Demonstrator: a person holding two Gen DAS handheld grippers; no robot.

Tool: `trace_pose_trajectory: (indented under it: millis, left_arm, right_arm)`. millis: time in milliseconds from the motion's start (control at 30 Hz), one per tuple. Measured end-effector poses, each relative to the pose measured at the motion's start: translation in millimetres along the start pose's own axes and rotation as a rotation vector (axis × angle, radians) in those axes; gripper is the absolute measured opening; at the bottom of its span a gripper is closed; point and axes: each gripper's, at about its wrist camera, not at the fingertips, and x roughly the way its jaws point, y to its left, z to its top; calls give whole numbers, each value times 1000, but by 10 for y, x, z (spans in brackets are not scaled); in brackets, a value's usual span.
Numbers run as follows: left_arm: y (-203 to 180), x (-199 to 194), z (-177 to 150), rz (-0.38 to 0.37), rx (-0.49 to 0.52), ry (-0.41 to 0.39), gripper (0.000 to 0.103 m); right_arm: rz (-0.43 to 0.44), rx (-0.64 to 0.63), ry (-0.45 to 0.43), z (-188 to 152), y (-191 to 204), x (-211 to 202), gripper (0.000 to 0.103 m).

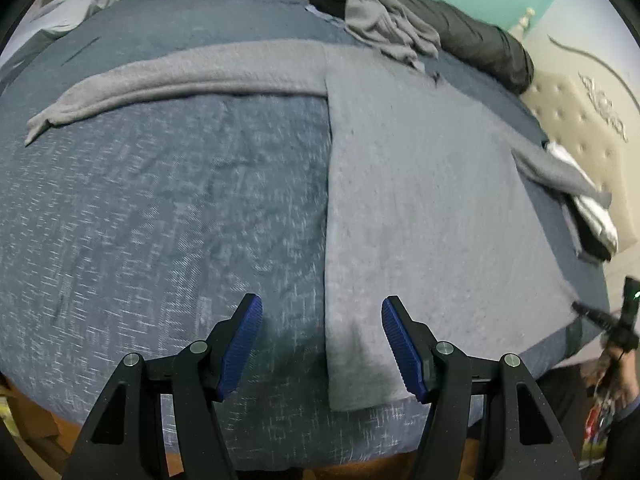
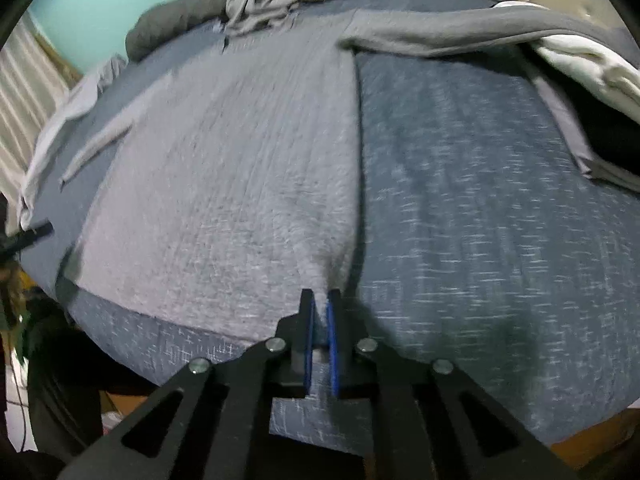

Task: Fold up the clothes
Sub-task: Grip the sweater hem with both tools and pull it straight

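A: Where does your garment lie at the moment?

B: Your grey sweater [image 1: 420, 184] is spread flat on the blue-grey bedspread [image 1: 160, 208], hem toward you at the near edge of the bed. One sleeve [image 1: 168, 76] stretches out to the left across the far part of the cover; the other sleeve [image 1: 560, 164] runs off to the right, over a pile of black and white fabric [image 1: 592, 220] by the tufted headboard [image 1: 580, 120].

A: And your right gripper?

B: Your right gripper [image 2: 321, 312] is clenched on the sweater's near right corner. Its blue pads [image 2: 333, 336] stand almost together, with a pinch of the grey knit rising between them. The cloth puckers into a small ridge just above the tips.

A: Your left one?

B: Your left gripper [image 1: 322, 340] is released, its jaws well apart. It hovers over the near left corner of the sweater: the garment's left edge runs down between the two pads, so the left pad [image 1: 240, 352] is over bare bedspread and the right pad [image 1: 400, 352] over the knit. Whether the tips touch the fabric I cannot tell.

A: Anything else on the bed?

B: A crumpled grey garment [image 1: 384, 20] lies at the far side, against a dark rolled blanket [image 1: 460, 28]. From the left camera your right gripper shows as a dark blur at the right edge.
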Motion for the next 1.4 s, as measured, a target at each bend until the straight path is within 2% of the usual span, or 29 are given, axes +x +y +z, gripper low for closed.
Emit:
trace_pose_trajectory:
  millis: [267,433,633,900,933,1000,1033,1100,1167,1400]
  left_arm:
    - [-87,327,-129,-51,10,100,66]
    - [-115,539,-235,-31,27,170,66]
    - [-133,576,-289,-31,38,177,66]
    - [-170,582,-348,-85,30,186,65]
    - [-180,591,-359,-97,30,191,62]
    - [-212,639,-390,-111,39,211,40]
    - [-218,658,-397,-111,45,215,34]
    - [-227,665,-401,-115,52,215,14]
    - [-233,641,-396,-125,57,207,5]
    - [-286,5,-269,-125,176,125,5]
  right_arm:
    - [38,106,-31,-311,-348,-107,5]
    - [49,121,-36,-429,-318,-110,5]
    - [63,156,-49,-365,-365,-207,5]
    - [78,160,-57,-352,-323,-251,5]
    - [82,163,-56,-353,-320,-247,5]
    - [81,157,-57,-347,-298,-255,5]
    - [83,157,-58,-342,-288,-260,5]
    - [86,156,-62,-330,-270,-276,5]
    - [90,153,-68,-321,-251,-304,5]
    - [122,113,-94,-363,-121,-551,5]
